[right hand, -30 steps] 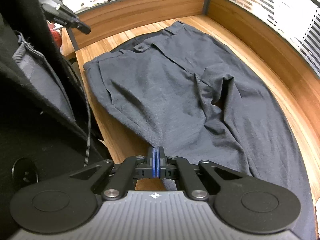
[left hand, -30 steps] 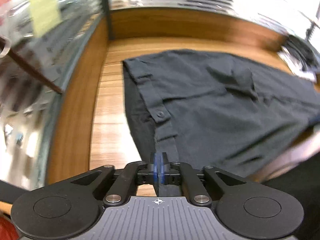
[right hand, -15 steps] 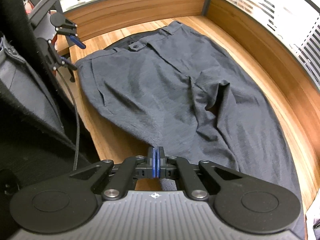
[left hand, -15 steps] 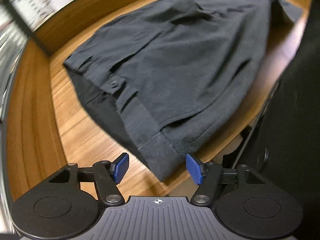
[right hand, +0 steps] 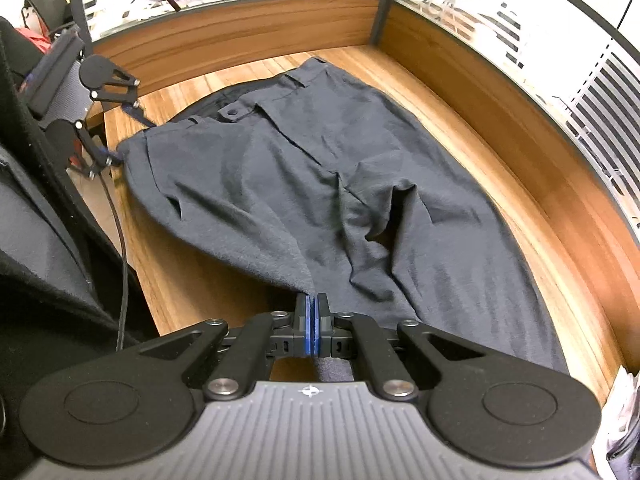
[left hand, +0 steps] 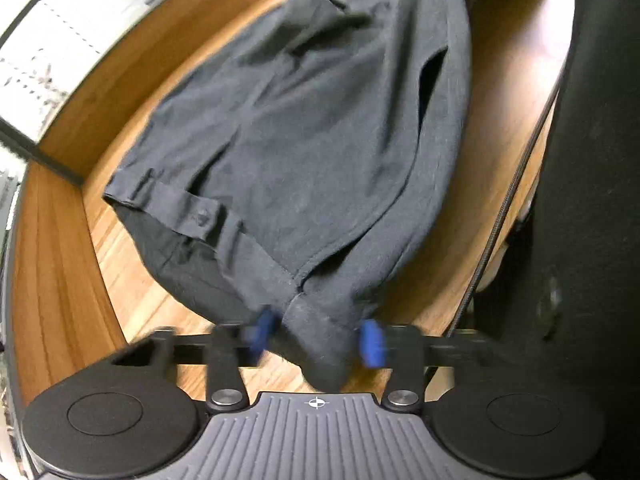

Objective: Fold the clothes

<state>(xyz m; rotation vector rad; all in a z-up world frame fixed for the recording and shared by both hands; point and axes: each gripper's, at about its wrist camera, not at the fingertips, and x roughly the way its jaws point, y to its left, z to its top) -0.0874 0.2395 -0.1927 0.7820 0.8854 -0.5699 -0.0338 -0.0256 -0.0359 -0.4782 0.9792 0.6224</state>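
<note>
Left gripper [left hand: 316,338] pointing steeply down at the near left corner of the worktop, blue pads [left hand: 370,342] closing on the trousers' [left hand: 320,140] waistband corner, not yet pressing. Right gripper [right hand: 311,322] tilting down at the near edge, pads pressed together, pinching a trouser fold. Left gripper also showing in the right view [right hand: 120,132].

Dark grey trousers [right hand: 320,168], striped honey-brown wooden table [right hand: 192,280], seemingly blue pads [left hand: 370,342].

no text, labels or numbers readable — none.
</note>
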